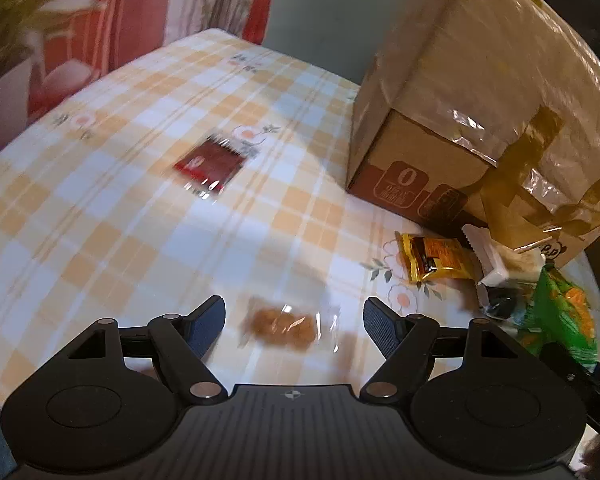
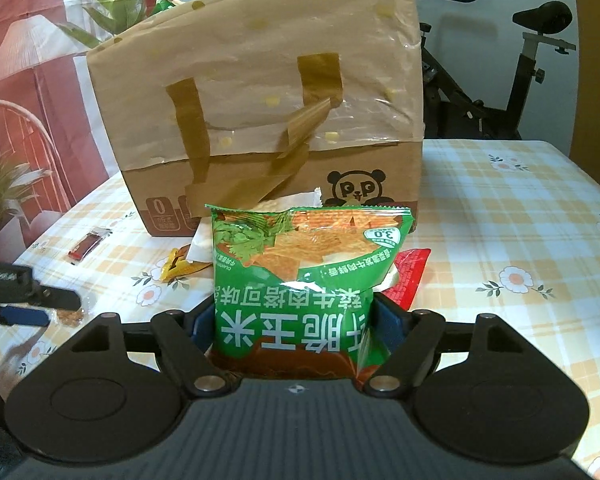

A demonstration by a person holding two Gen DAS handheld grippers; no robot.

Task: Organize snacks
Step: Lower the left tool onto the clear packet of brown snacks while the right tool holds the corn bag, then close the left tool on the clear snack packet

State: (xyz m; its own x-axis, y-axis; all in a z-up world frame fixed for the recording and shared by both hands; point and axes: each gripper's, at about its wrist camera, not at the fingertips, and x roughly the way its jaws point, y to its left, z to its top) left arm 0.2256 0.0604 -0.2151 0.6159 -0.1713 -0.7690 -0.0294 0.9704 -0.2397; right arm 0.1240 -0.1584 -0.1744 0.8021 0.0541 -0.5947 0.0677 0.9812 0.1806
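Green foil bag of corn chips (image 2: 300,280) — pinched between the jaws of the right gripper (image 2: 296,320), held before the taped brown cardboard box (image 2: 260,92) on the checked yellow-and-white tablecloth (image 2: 500,216). Left gripper (image 1: 294,320) — jaws spread wide, straddling a clear packet of brown crumbly snack (image 1: 288,326). Red sachet (image 1: 210,160) lies well apart; yellow wrapper (image 1: 436,262) near the box.

Readable print on the chip bag and the box

The green foil chip bag (image 2: 300,280) carries large white Chinese characters, seen upside down, and a round "30" badge; the tape-patched brown cardboard box (image 2: 260,120) shows a panda logo lettered "P P" and a "0" label.
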